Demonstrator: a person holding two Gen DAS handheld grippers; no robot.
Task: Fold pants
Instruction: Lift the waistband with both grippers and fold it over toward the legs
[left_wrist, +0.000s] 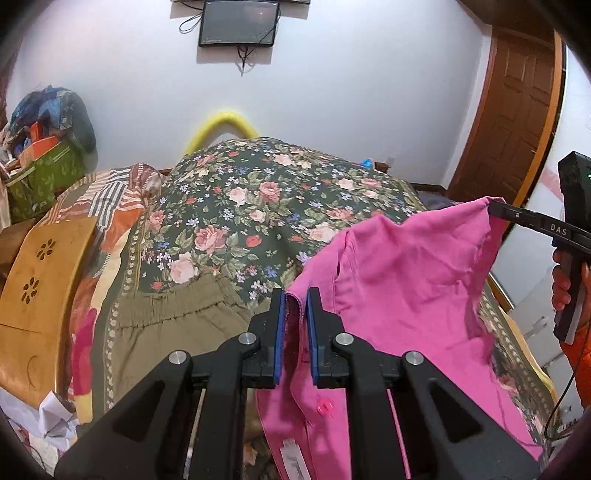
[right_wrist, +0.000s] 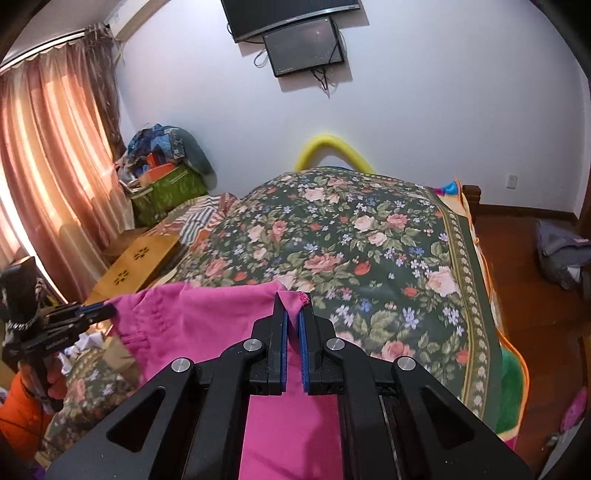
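Left gripper (left_wrist: 296, 301) clamped on one corner of the pink pants (left_wrist: 406, 266), blue pads nipped tight with a hemmed edge of cloth poking up between them. Right gripper (right_wrist: 294, 304) likewise closed, pinching a small peak of the same pink fabric. Pants hung between the two, lifted clear of the floral bedspread (right_wrist: 369, 240) at the near edge of the bed, top edge stretched almost straight from one grip to the other, body drooping toward 6 o'clock.

Judged light, thin and wholly limp: creases running down from each pinch, slack billowing in the middle, no stiffness to hold a shape. Not slippery by the look of it, woven and matt. Small pink button (left_wrist: 324, 407) and white label (left_wrist: 293, 459) low in the left view, so probably the waist end near that grip.

Best held at corners of hem or waistband, where doubled cloth gives the pads something thick. Likely to twist or sag if the grips come closer. Olive pants (left_wrist: 177, 325) lying flat on the bedspread at 9 o'clock of the left gripper, untouched.
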